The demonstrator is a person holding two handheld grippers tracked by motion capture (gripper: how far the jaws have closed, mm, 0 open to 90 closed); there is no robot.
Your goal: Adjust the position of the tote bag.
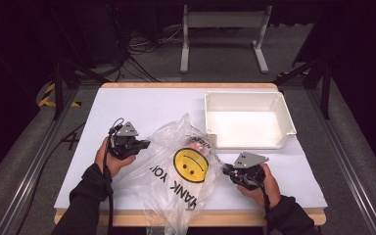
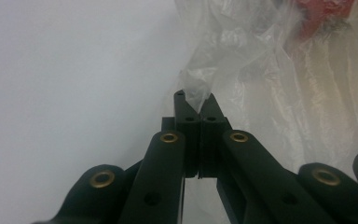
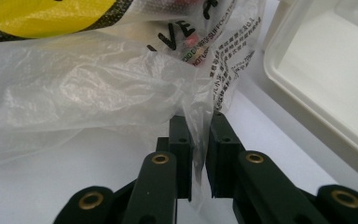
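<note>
Two grippers are pinching opposite edges of a clear, crinkled plastic bag [image 1: 178,169] lying at mid-table: the left gripper [image 2: 196,105] is clamping a film fold with its jaws fully together, and the right gripper [image 3: 200,128] is nipping a printed flap, jaws nearly closed. Judged step: spreading the bag's mouth; next, both hands should pull apart gently, since thin film tears, freeing the red item [image 2: 324,14] for the rigid white tray [image 1: 289,117] just beside.

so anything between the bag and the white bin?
Nothing visible. The plastic bag lies beside the white bin, its top edge almost at the bin's near-left corner. The left gripper and right gripper each pinch a bag edge.
</note>
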